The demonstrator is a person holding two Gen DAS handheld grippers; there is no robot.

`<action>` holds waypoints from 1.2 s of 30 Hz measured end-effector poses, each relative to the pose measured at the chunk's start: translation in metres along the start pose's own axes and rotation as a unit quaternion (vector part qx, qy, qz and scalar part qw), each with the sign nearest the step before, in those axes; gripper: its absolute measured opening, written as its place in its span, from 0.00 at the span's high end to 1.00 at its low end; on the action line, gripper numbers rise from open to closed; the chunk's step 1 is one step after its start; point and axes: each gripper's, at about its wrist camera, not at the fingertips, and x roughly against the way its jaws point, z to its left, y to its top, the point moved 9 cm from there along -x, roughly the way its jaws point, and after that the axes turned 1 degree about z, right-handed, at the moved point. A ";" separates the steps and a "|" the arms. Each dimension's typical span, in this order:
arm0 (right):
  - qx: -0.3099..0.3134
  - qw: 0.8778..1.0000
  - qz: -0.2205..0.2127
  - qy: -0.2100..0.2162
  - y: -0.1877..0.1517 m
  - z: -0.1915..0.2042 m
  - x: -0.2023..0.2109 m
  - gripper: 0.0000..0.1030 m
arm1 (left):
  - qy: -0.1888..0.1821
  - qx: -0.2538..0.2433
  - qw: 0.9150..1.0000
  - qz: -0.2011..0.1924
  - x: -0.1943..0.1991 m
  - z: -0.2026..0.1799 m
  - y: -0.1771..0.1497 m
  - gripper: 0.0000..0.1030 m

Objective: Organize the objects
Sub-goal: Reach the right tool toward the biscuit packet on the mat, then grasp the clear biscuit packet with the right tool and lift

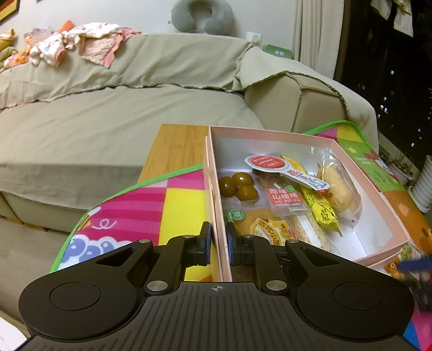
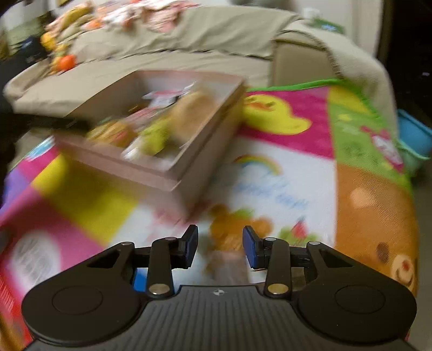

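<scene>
Pink box (image 1: 297,136) (long axis away) clamped at its wall by left gripper (image 1: 219,244).

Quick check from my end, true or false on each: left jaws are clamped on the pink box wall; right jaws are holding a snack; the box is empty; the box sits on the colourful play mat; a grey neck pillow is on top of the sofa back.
1. The left gripper is clamped on the near wall of the pink box. True.
2. The right gripper holds a snack. False: its jaws are open with nothing between them, over the play mat.
3. The box is empty. False: it holds snacks, including green balls and a wrapped bun.
4. The box sits on the play mat. True.
5. A grey neck pillow is on top of the sofa back. True.
</scene>
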 end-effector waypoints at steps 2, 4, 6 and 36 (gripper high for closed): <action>0.039 0.999 -0.002 -0.007 -0.014 0.008 0.012 0.64 | 0.000 0.000 1.000 0.000 0.000 0.000 0.000 0.87; 0.066 0.998 0.002 -0.022 -0.027 0.009 0.024 0.64 | -0.001 0.001 1.000 0.000 0.000 0.000 0.000 0.87; 0.078 0.996 0.005 -0.050 -0.036 0.005 0.033 0.64 | -0.001 0.001 1.000 0.000 0.000 0.000 0.000 0.87; -0.055 0.997 0.007 -0.051 -0.031 -0.018 0.026 0.61 | -0.001 0.001 1.000 0.001 0.000 0.001 -0.001 0.87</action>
